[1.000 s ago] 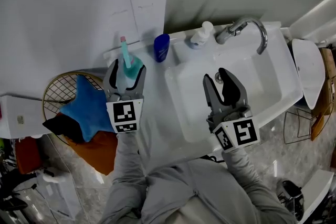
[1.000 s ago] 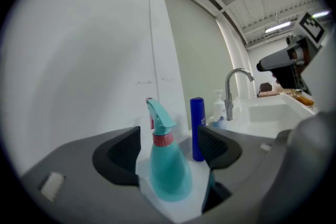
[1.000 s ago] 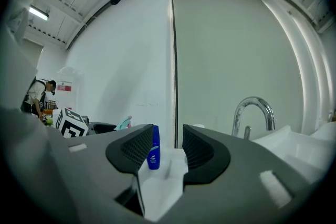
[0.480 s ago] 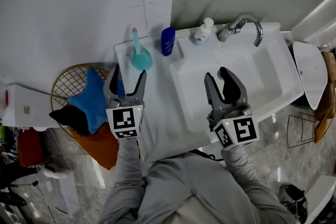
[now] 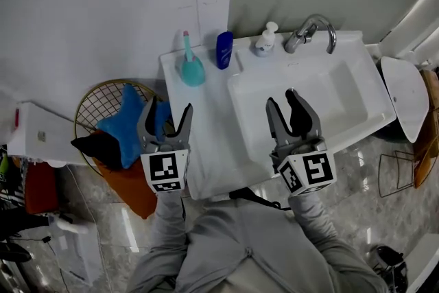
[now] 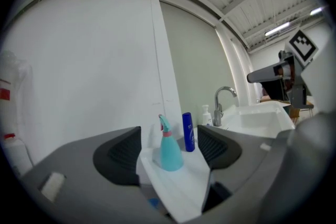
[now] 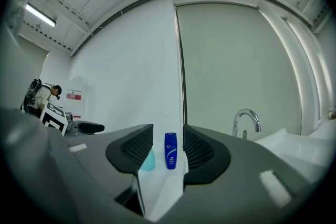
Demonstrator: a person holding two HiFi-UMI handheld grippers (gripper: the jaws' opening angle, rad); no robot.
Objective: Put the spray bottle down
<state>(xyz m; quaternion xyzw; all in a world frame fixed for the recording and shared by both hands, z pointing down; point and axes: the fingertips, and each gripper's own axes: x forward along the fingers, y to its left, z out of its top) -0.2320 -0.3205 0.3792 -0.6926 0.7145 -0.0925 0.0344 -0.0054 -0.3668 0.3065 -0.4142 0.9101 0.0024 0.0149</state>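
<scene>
The teal spray bottle (image 5: 191,66) with a pink collar stands upright on the sink counter's back left corner; in the left gripper view the spray bottle (image 6: 169,148) shows between the jaws, well ahead and apart from them. My left gripper (image 5: 165,114) is open and empty, pulled back over the counter's left edge. My right gripper (image 5: 291,104) is open and empty above the white basin (image 5: 357,106). In the right gripper view part of the spray bottle (image 7: 148,160) peeks from behind the left jaw.
A blue bottle (image 5: 223,50) and a small white pump bottle (image 5: 264,41) stand by the chrome faucet (image 5: 310,31). A wire basket (image 5: 92,101) with blue, black and orange cloths sits left of the sink. A white toilet lid (image 5: 405,89) is at right.
The left gripper let go of the spray bottle and drew back toward me; the bottle now stands alone on the counter. The right gripper stayed over the basin.
</scene>
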